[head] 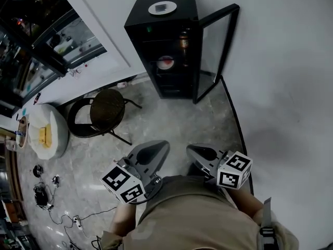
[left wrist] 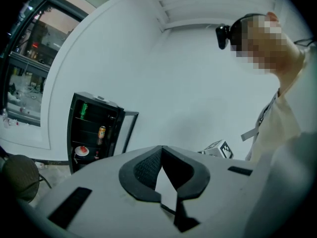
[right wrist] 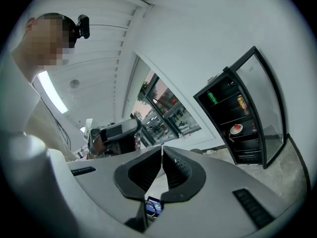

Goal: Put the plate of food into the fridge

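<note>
Notably, both pairs of fingers were clenched shut on nothing. The left gripper (left wrist: 161,150) and right gripper (right wrist: 162,150) were held about level, close to the person's torso and well apart from the fridge (head: 184,20). The plate of food (head: 165,62) sat on a middle shelf inside, with the glass door (head: 214,53) standing wide. Judged outstanding: shutting the door. Recommended: press the door's outer edge with closed fingers, steadily, without jolting the shelves.
</note>
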`<state>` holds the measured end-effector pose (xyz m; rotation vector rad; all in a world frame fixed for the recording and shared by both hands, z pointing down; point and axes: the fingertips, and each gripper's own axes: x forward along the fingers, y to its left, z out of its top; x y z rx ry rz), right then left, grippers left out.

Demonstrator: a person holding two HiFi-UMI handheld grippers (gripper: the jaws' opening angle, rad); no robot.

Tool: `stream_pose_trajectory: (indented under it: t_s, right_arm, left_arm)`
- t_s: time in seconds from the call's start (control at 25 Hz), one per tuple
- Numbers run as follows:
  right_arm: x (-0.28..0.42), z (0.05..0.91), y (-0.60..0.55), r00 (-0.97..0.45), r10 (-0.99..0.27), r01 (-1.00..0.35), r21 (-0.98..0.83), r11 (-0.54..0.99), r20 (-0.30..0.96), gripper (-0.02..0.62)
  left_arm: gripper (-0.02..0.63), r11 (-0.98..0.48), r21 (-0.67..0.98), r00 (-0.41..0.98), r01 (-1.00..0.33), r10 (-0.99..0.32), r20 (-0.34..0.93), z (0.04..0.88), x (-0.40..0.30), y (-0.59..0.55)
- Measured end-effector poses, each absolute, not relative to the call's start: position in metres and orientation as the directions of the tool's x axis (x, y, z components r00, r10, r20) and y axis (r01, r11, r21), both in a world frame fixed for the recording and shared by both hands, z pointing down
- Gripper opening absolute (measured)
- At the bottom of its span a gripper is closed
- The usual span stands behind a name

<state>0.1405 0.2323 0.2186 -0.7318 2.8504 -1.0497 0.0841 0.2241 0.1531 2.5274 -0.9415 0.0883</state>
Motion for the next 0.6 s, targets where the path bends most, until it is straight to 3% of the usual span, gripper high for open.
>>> stream_pose_trajectory:
  t_s: [0.6]
  right_arm:
    - [0.185, 0.234, 0.219, -0.892, -0.432, -0.413, -0.635, 0.653, 0.136, 0.023]
  left_arm:
    - [0.009, -0.737, 0.227, 0.770, -0.636, -0.588, 0.249, 0.151, 0.128, 0.212]
